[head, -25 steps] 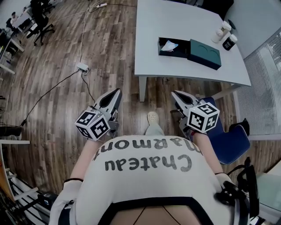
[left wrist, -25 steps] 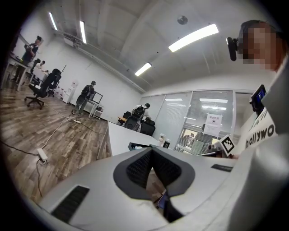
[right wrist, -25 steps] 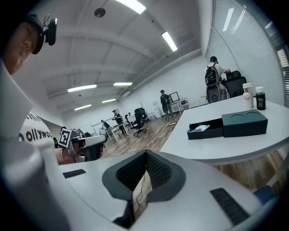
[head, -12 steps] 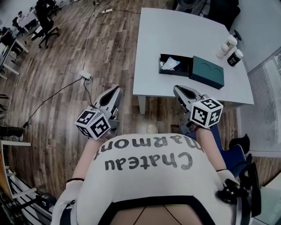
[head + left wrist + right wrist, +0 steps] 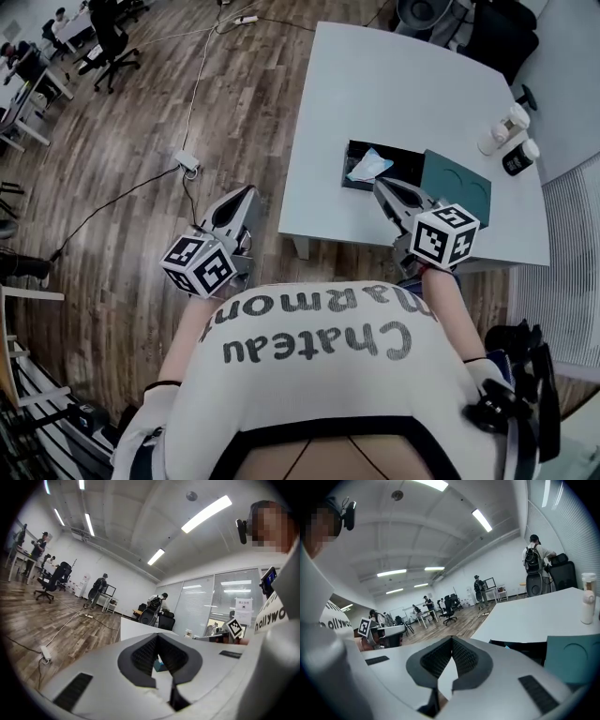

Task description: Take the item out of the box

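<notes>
An open black box lies on the white table, with a pale blue and white item inside it. Its teal lid rests against the box's right side. My right gripper is shut and empty, its tip just short of the box's near side. In the right gripper view the box and lid show beyond the shut right gripper. My left gripper hangs shut and empty over the floor, left of the table; its own view shows the left gripper shut.
Two bottles stand at the table's right edge. A power strip and cable lie on the wooden floor to the left. Office chairs, desks and people are far off at the back left. A dark bag sits at the lower right.
The table and box have come nearer in the head view. My right gripper has risen from below the table edge up to the box's near side. The left gripper has held still.
</notes>
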A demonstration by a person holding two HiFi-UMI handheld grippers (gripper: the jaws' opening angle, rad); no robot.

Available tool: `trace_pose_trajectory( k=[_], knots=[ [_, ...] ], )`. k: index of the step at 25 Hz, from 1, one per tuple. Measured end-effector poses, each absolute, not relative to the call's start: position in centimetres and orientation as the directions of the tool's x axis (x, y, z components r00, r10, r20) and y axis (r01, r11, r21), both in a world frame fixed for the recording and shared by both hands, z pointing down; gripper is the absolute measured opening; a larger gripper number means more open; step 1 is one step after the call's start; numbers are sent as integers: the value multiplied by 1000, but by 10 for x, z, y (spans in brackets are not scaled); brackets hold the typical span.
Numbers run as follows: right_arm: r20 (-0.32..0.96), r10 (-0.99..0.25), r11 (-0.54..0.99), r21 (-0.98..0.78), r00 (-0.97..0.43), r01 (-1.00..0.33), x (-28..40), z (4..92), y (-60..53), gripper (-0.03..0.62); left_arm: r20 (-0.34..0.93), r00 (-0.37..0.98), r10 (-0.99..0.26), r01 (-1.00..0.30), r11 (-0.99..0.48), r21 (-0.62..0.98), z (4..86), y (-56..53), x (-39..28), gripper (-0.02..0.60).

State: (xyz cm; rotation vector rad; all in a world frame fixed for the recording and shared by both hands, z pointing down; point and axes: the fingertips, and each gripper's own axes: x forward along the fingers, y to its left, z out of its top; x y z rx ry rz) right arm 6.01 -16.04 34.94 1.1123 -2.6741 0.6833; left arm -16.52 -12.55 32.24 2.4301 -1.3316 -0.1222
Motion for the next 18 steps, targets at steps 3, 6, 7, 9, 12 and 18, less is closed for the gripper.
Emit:
trace_pose_trajectory(
  k=[3, 6, 7, 9, 12, 18],
  knots=[
    [327, -607, 641, -337, -724, -690, 58, 352, -184, -5, 93, 526, -845, -809, -464, 363, 325, -145, -165, 12],
    [330, -593, 654, -335, -734, -679, 59, 355, -205, -5, 96, 511, -854, -815, -446, 370, 329, -163, -162, 12],
    [330, -591, 655, -336, -736, -677, 60, 356, -213, -5, 99, 508, -855, -815, -441, 375, 331, -169, -161, 12],
    [333, -587, 654, -342, -738, -675, 61, 361, -225, -5, 109, 504, -857, -816, -430, 386, 337, -177, -159, 12],
    [343, -575, 653, -355, -743, -669, 65, 372, -238, -5, 137, 493, -859, -823, -409, 393, 348, -186, -156, 12],
    [397, -547, 654, -346, -737, -673, 68, 396, -255, -5, 215, 496, -841, -832, -389, 396, 366, -201, -147, 12]
  ],
)
